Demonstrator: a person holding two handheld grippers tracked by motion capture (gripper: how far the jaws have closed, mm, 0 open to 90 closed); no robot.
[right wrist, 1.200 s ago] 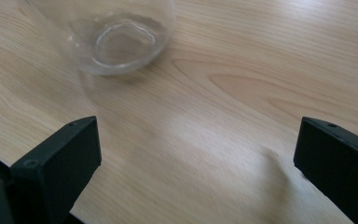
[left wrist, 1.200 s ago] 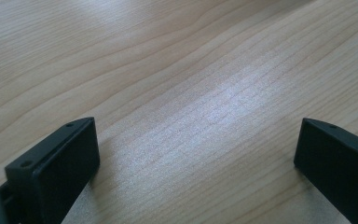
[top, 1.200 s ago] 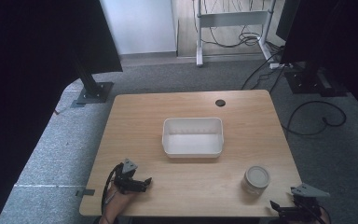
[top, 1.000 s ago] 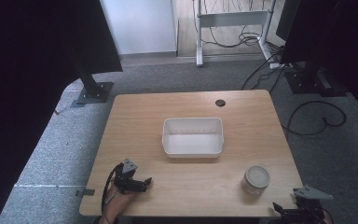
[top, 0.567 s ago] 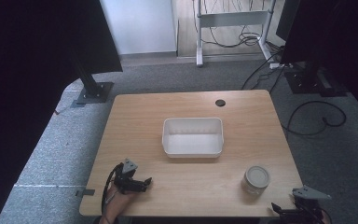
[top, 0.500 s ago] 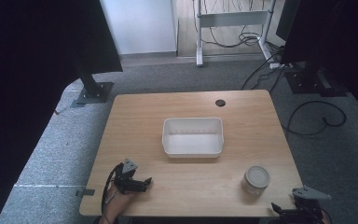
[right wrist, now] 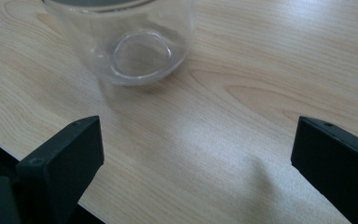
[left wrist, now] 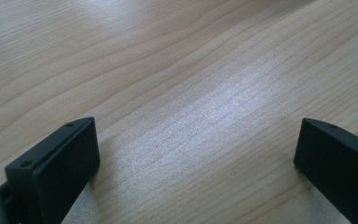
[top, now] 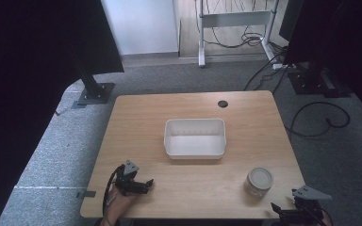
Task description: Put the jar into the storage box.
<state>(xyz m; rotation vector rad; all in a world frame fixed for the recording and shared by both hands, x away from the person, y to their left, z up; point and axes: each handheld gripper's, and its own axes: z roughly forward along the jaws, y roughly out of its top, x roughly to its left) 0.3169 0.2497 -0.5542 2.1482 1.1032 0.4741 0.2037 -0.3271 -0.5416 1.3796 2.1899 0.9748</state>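
Both tongs gape: right tongs (right wrist: 193, 163) at the table's (top: 136, 117) near edge facing the jar (right wrist: 126, 42), left tongs (left wrist: 196, 154) over bare wood

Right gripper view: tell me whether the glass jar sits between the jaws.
No, the glass jar stands ahead of the open right hand-held gripper.

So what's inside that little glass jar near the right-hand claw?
The jar looks empty: through its clear wall you see its bare glass bottom and the table beneath. Its top is cut off here, and the lid covers it from above.
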